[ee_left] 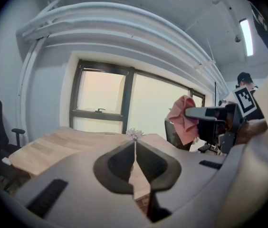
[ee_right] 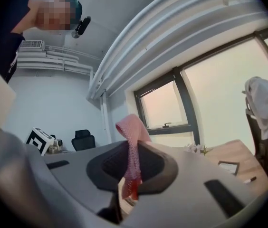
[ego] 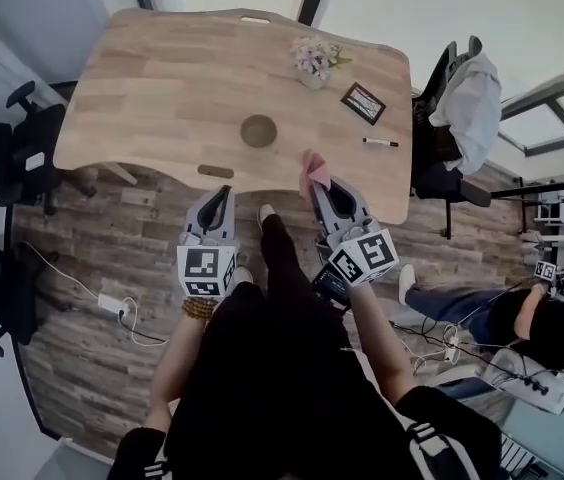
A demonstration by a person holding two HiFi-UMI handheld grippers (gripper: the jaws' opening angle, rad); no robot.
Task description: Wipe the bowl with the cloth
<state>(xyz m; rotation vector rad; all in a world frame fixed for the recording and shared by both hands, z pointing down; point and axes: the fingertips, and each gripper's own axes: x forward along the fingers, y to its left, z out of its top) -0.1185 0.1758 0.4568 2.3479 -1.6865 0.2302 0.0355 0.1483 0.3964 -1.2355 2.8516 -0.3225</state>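
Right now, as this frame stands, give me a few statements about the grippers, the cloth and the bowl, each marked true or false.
1. The right gripper is shut on the pink cloth. True.
2. The left gripper holds the bowl. False: its jaws are together with nothing between them, and the bowl stands on the wooden table.
3. The cloth lies inside the bowl. False: it hangs from the right gripper, above the near table edge and apart from the bowl.
4. A marker pen lies on the table, to the right of the bowl in the head view. True.
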